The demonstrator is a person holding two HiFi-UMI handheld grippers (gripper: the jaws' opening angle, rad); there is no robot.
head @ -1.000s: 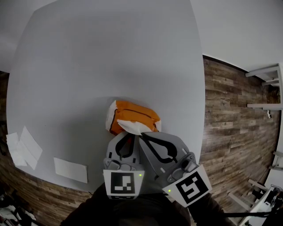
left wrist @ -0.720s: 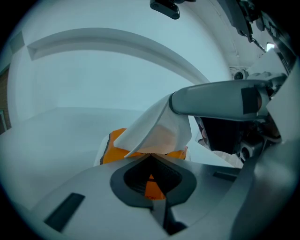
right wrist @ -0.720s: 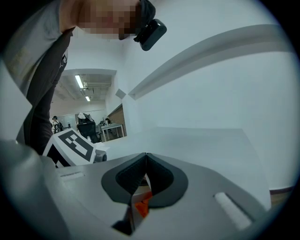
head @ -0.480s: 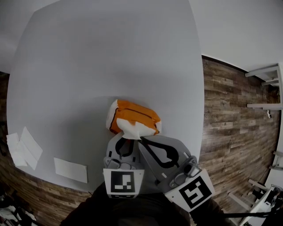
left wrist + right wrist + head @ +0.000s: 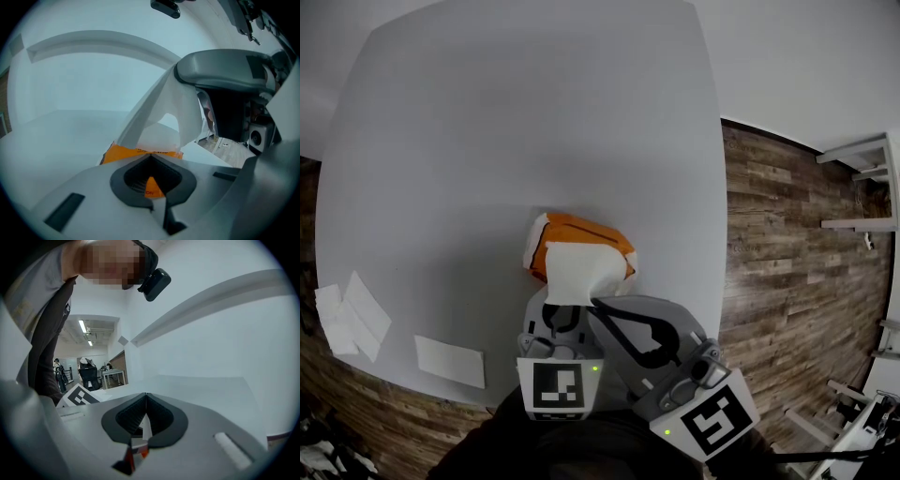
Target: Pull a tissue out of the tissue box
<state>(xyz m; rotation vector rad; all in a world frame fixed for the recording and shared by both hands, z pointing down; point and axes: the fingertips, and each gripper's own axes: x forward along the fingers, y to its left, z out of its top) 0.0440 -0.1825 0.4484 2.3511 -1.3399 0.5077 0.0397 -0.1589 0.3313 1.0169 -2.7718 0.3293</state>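
A tissue box [image 5: 581, 246], an orange soft pack, lies on the grey counter [image 5: 487, 141] toward its 6 o'clock edge, close to the person working it. The left hand-held gripper [image 5: 150, 157] is closed at the pack's near end. Orange wrapper shows in the hollow between its jaws, so it appears to pin the pack so it cannot ride up with the sheet. The right hand-held gripper [image 5: 594, 304] comes in from the pack's 5 o'clock, and its jaws are clamped on a corner of the tissue [image 5: 575, 278]. A white sliver shows between the ribbed pads in the right gripper view. The sheet stands in a taut peak above the slot, with its lower part apparently still rooted in the pack, so the pull looks partly done. Two lots of loose tissues [image 5: 352, 319], [image 5: 450, 361] lie well apart from the pack at its 8 o'clock, near the counter's rim. A steady hold-down and a clean, continued draw seem all that is needed.
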